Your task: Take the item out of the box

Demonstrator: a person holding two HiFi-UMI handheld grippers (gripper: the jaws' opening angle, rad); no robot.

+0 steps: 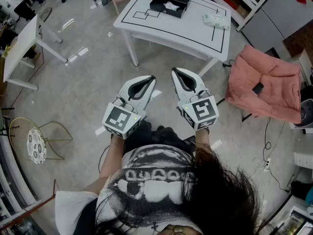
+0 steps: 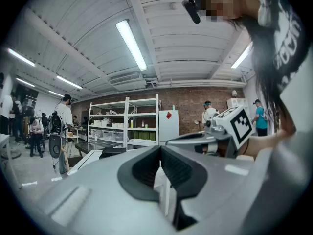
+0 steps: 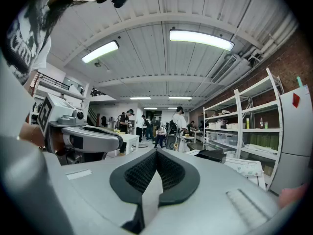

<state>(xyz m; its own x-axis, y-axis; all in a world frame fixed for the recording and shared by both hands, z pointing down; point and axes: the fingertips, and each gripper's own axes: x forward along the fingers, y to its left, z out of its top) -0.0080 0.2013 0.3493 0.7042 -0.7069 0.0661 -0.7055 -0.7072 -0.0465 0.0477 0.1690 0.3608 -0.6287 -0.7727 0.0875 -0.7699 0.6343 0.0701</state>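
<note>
While you stand short of the white table [image 1: 195, 35]: the step reads as approach. Nothing is reached yet, so walk in before you raise an arm.
left gripper [image 1: 151, 78]: jaws together, nothing between them. It sits level at your waist and points at the table.
right gripper [image 1: 174, 71]: jaws pressed together too, empty, just beside the left one.
black box [image 1: 169, 2]: on the far part of the table top, open on top, well apart from both tools.
item [image 1: 171, 6]: white piece lying inside the box, too small to tell what it is.
grip plan: spread one tool's jaws before you go in. Come down over the box wall from above and pinch the white piece. Steady the wall with your other tool, since the box probably slides easily.
reach: the box is far from the near edge. You likely need to lean in or step round a side.
wipes pack [image 1: 216, 20]: same table, right of the box and apart from it. Keep your right arm off it.
pink cushion [image 1: 264, 82]: on a seat near the table's right corner. It crowds a right-side approach.
cables [image 1: 266, 146]: on the floor at your right, a trip risk.
second table [image 1: 22, 48]: left, well apart, not in your way.
stool [image 1: 36, 145]: left and behind, well apart.
people [image 2: 63, 116]: far back in the room, not near your path.
</note>
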